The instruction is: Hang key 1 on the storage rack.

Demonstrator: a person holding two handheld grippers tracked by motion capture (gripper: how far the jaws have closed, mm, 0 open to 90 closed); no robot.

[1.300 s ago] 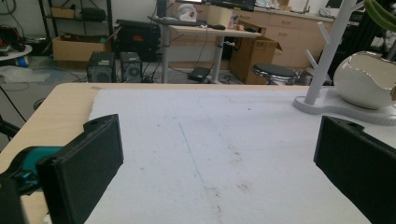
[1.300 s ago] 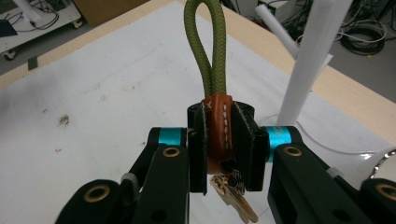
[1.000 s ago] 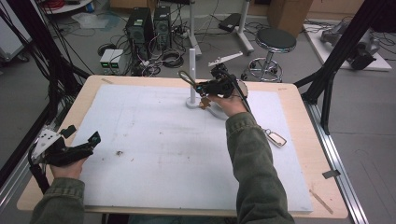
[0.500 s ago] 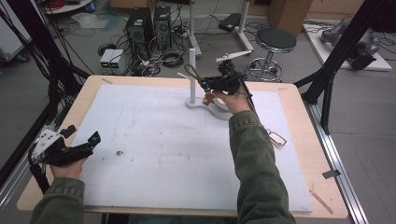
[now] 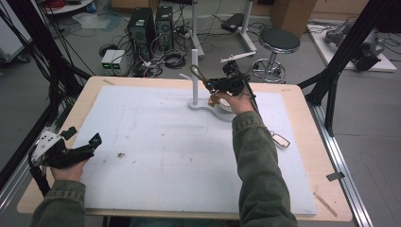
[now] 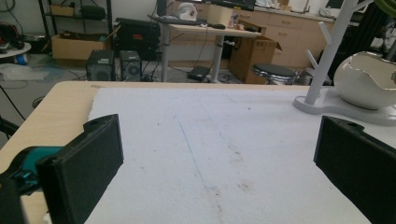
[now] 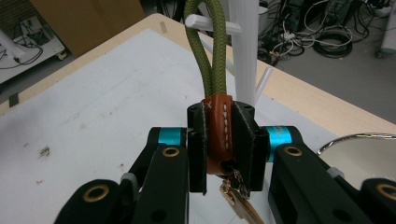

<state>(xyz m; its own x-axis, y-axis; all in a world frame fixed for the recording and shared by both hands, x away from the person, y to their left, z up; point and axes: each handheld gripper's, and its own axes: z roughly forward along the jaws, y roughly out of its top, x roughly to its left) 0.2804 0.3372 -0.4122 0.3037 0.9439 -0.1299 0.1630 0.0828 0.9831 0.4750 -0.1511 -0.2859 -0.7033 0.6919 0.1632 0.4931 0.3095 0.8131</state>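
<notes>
Wooden table [image 5: 307, 142] bears white foam sheet [image 5: 165, 146]. On sheet: white peg stand [image 5: 195, 80], white bowl [image 6: 364, 80], key fob [image 5: 280, 140].

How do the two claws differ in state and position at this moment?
The right claw is shut on the keychain, clamping its brown leather tab; the left claw stands wide open with nothing between its jaws. The right claw is raised at the far side beside the white stand; the left claw sits low near the table's near left edge. Both have black jaws.
</notes>
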